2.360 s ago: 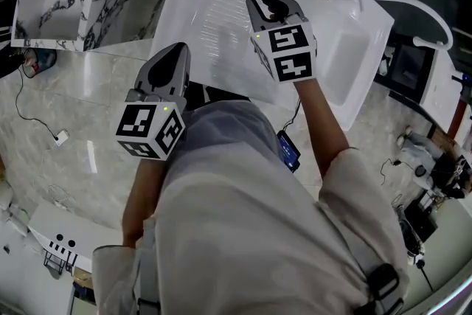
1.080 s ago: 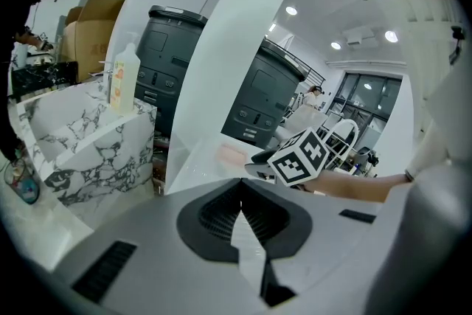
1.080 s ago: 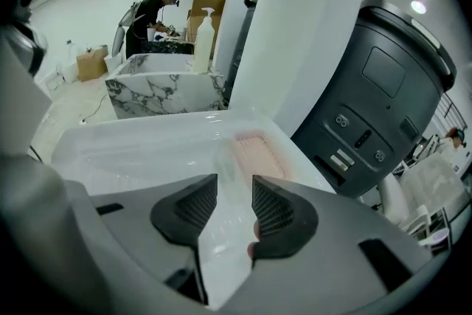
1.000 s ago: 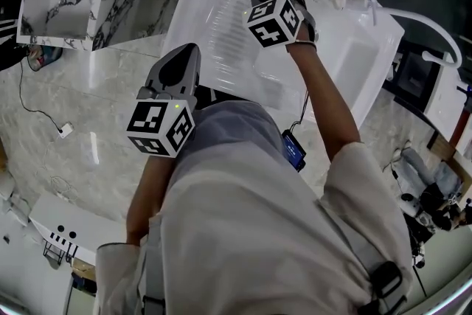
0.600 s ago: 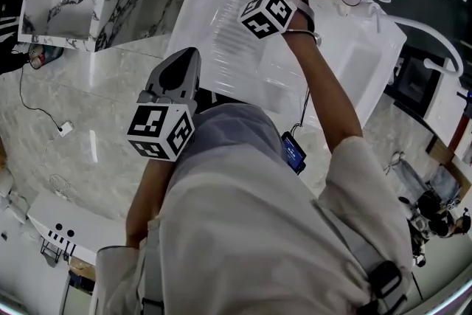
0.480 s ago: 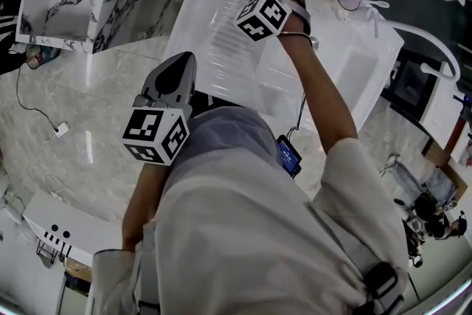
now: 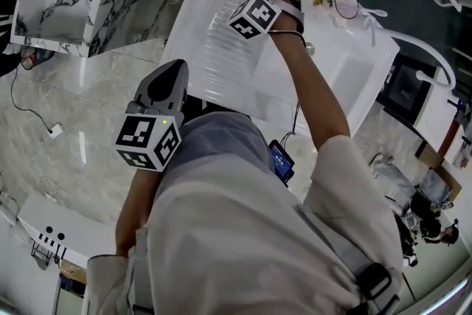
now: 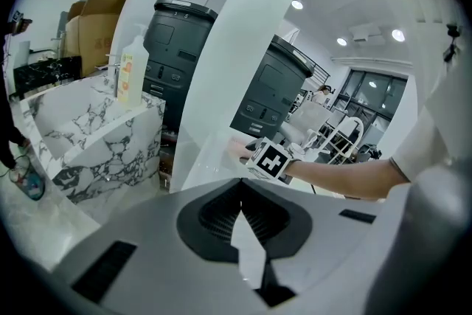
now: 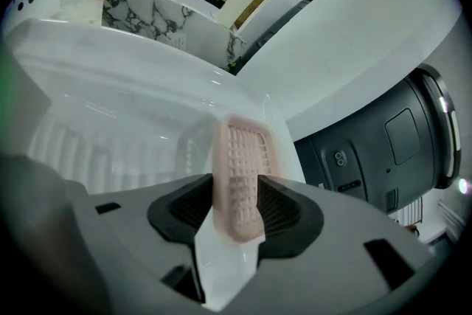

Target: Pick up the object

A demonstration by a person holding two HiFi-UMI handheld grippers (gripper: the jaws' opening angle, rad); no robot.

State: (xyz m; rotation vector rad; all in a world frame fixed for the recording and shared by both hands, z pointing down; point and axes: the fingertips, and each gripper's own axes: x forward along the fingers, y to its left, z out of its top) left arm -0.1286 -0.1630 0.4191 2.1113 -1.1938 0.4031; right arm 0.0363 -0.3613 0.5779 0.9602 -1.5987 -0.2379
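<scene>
Grey ribbed pads of the right claw stood wide apart, having just been opening, with a pink gridded tray between them. In the right gripper view the tray filled most of the gap, but the pads did not look pressed on it, so I judged it straddled rather than gripped. The tray lay at the far end of a white ribbed draining board, close to its rim, and it seemed still to rest there rather than to be lifted.

The left claw had its tips together on nothing. In the head view it hung near the person's body, just short of the board's near edge and well apart from the tray.

By this reading the reach was finished and the claw was lined up around the tray. Left to do were the closing of the pads on the tray's two sides and the lift clear of the board. Nothing had been picked up yet.
</scene>
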